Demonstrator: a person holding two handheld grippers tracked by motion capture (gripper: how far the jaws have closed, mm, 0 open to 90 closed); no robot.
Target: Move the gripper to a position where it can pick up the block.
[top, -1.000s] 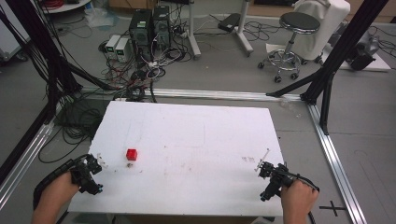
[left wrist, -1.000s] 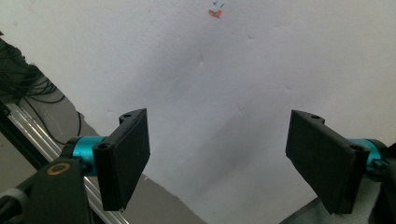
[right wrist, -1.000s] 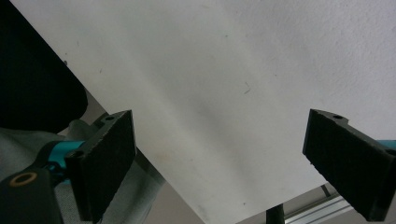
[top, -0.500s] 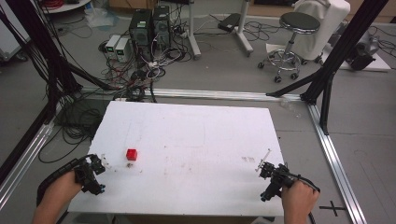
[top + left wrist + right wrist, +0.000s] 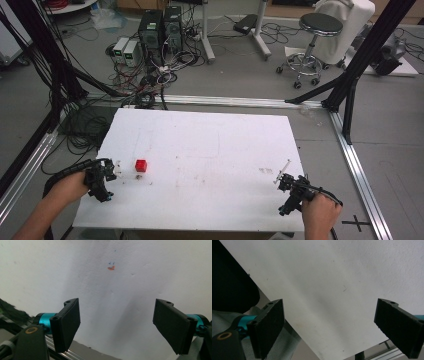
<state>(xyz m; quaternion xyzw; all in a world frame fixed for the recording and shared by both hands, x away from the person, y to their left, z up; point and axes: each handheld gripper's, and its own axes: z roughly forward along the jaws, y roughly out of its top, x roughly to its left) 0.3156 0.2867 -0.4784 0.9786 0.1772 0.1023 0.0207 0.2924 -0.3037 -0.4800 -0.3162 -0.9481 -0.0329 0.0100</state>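
High view: red cube [image 5: 141,165] sits near the table's [image 5: 215,150] left front, just beside my left gripper [image 5: 107,172]; right gripper [image 5: 287,187] is well apart at the right front corner. Both gripper views show jaws spread wide, nothing between them, bare table ahead. Risk as I see it: the cube isn't in the left gripper view, so a blind approach could nudge it away or close on air.
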